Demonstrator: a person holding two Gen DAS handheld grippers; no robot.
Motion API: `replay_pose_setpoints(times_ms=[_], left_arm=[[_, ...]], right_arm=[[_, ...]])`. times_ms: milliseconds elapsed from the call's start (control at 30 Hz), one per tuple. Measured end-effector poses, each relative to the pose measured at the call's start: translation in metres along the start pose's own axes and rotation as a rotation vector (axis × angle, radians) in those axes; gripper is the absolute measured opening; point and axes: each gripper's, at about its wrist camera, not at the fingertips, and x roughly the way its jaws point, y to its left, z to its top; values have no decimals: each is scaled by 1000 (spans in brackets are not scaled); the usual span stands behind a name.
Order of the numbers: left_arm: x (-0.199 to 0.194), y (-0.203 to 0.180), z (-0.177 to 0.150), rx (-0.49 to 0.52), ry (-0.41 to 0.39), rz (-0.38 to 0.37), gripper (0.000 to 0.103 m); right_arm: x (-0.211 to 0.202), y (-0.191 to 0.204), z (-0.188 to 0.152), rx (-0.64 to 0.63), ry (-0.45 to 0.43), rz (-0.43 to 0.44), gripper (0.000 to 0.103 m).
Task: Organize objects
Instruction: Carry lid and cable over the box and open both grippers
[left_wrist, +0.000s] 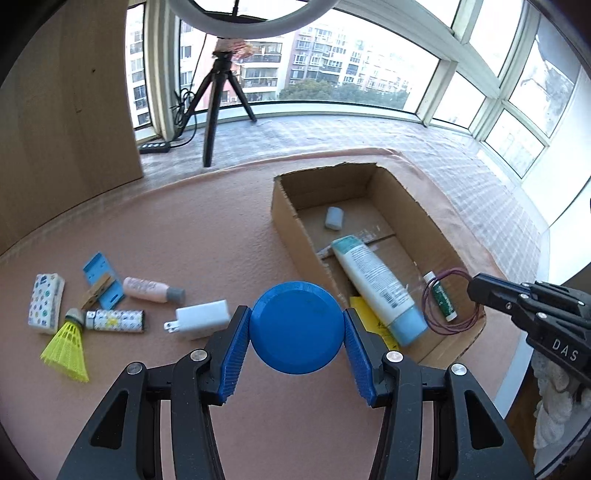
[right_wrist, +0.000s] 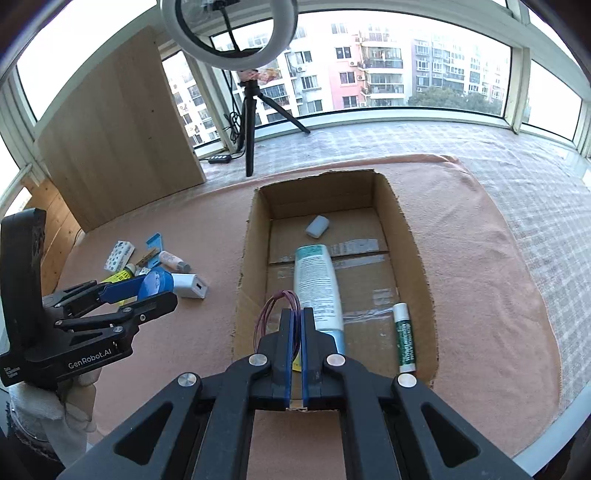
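My left gripper (left_wrist: 295, 328) is shut on a round blue lid (left_wrist: 295, 325), pressed between its blue pads above the pink table cloth, just left of the cardboard box (left_wrist: 284, 206). The right wrist view shows that gripper (right_wrist: 159, 290) with the blue lid (right_wrist: 157, 282) to the left of the box (right_wrist: 243, 266). My right gripper (right_wrist: 296, 314) is shut on thin purple elastic loops (right_wrist: 273, 306), which dangle over the near end of the box. From the left wrist camera, the right gripper (left_wrist: 471, 286) and its loops (left_wrist: 443, 306) hang above a green lip balm (left_wrist: 441, 295).
Inside the box lie a white tube (right_wrist: 317, 284), a small white block (right_wrist: 317, 226) and a yellow item (left_wrist: 364, 314). Left of it sit a white charger (left_wrist: 199, 319), pink bottle (left_wrist: 151, 290), shuttlecock (left_wrist: 68, 341), tissue pack (left_wrist: 46, 302) and blue bracket (left_wrist: 99, 278). A tripod (right_wrist: 249, 122) stands behind.
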Motion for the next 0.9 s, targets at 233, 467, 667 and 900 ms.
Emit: replay_pose_setpoints(times_ms=[233,467,667,900], left_arm=[[30,-47,20,64,22,-35,54],[44,-59,24,75,44,-40,54],[41,-58,24,91,48,-33,64],[30,-39,22,79,27,-6,64]], right_arm=[[8,-31,0,49,12,-29,3],[13,-46,-3,74,27,-26,3],[17,-49,-3,82,43,-16,24],[23,-38,-5,72,61,-25,34]])
